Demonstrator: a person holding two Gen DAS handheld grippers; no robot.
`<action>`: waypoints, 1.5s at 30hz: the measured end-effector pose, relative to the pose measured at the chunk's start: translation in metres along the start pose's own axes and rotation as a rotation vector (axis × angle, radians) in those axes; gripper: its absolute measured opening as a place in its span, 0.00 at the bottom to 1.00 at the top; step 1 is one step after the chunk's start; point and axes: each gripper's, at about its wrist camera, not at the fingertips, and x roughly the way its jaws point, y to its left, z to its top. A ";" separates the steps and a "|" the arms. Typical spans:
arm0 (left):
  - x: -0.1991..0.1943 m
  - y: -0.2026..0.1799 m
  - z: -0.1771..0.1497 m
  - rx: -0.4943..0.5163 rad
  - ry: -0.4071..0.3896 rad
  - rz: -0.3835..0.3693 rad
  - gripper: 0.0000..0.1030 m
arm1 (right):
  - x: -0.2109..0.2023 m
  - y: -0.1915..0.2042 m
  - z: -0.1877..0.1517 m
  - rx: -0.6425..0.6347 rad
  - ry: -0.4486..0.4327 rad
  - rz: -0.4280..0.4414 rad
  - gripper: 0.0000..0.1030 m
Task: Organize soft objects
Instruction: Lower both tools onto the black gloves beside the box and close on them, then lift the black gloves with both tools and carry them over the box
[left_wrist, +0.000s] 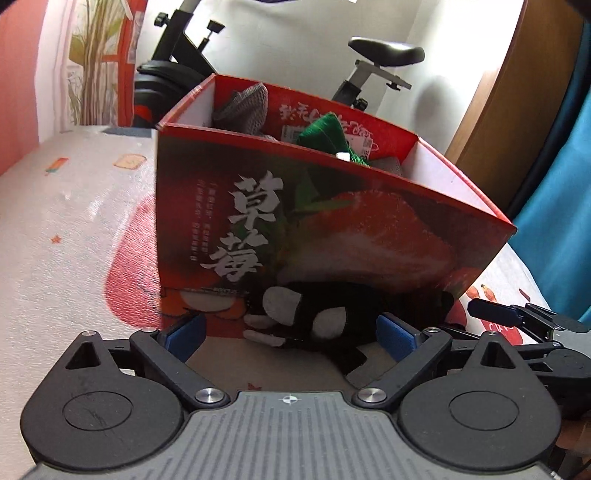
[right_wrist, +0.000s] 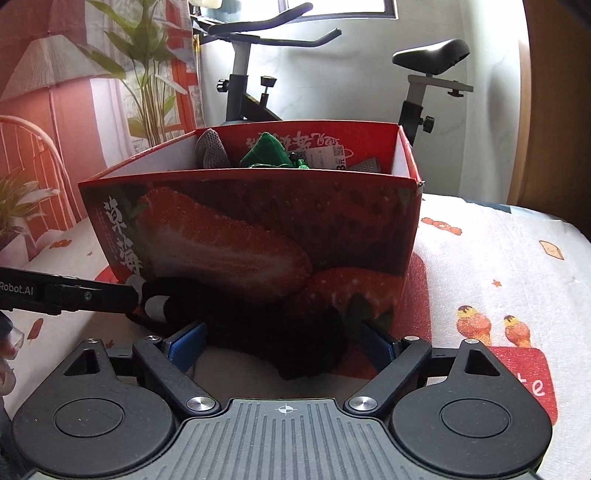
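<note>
Resting against the foot of a red strawberry-printed carton (left_wrist: 332, 229) is a black soft item with white patches (left_wrist: 306, 321), lying on a printed cloth-covered surface (left_wrist: 55, 229). Left tongs (left_wrist: 291, 338): blue pads (left_wrist: 188, 328) spread apart, one to either side of the patched end of the black item, not pressing on it. Right tongs (right_wrist: 284, 343): blue pads (right_wrist: 186, 341) likewise spread apart, bracketing the darker end of the same item; whether either pad touches the fabric cannot be told in the shadow. Both tongs stand side by side at the carton's near wall, and each shows at the edge of the other's view. Carton: open-topped, white inside, large white characters and a cut strawberry on the near face. Contents visible over the rim: a green soft item (left_wrist: 325, 136), a grey knitted piece (left_wrist: 243, 105) standing at the far left corner, another grey piece (right_wrist: 365, 164) at the far right, and a white printed label (right_wrist: 328, 153). Background: an exercise bike (right_wrist: 258, 74) with black saddle and handlebars against a white wall, a curtain printed with plants (right_wrist: 147, 66) on the left, and a blue curtain (left_wrist: 565, 184) on the right of the left wrist view.
</note>
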 end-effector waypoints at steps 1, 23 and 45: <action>0.004 0.000 0.000 -0.005 0.006 -0.005 0.93 | 0.003 -0.001 0.000 -0.002 0.003 -0.002 0.78; 0.037 -0.005 -0.005 -0.014 0.045 -0.042 0.85 | 0.022 -0.010 -0.010 -0.004 0.052 0.052 0.45; 0.015 -0.003 -0.011 -0.022 0.041 -0.078 0.17 | 0.009 0.012 -0.006 -0.063 0.061 0.131 0.15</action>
